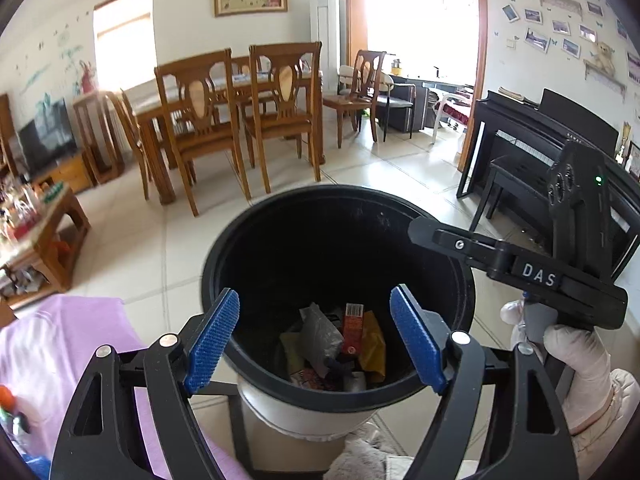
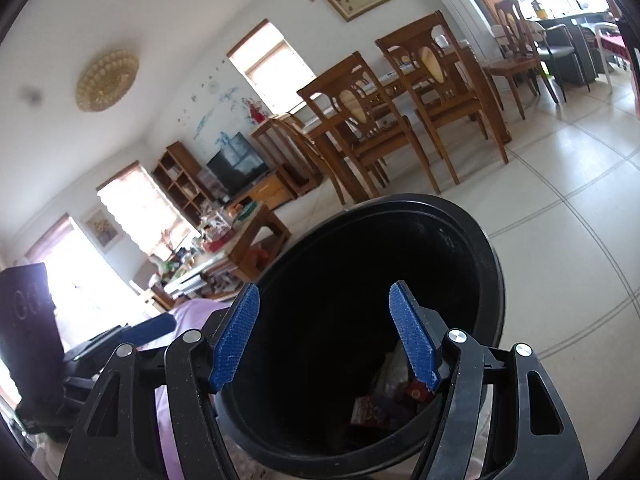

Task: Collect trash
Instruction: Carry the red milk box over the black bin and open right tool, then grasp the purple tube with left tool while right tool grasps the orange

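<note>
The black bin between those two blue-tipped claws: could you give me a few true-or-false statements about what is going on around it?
1. The black bin already has rubbish in it. True: wrappers lie at the bottom.
2. The left gripper is clamped on a wrapper. False: its jaws stand open with nothing between them.
3. The right gripper is open over the bin's mouth. True.
4. The bin has a lid on it. False: its top is open.
5. A gloved hand holds the other gripper's handle. True.
</note>
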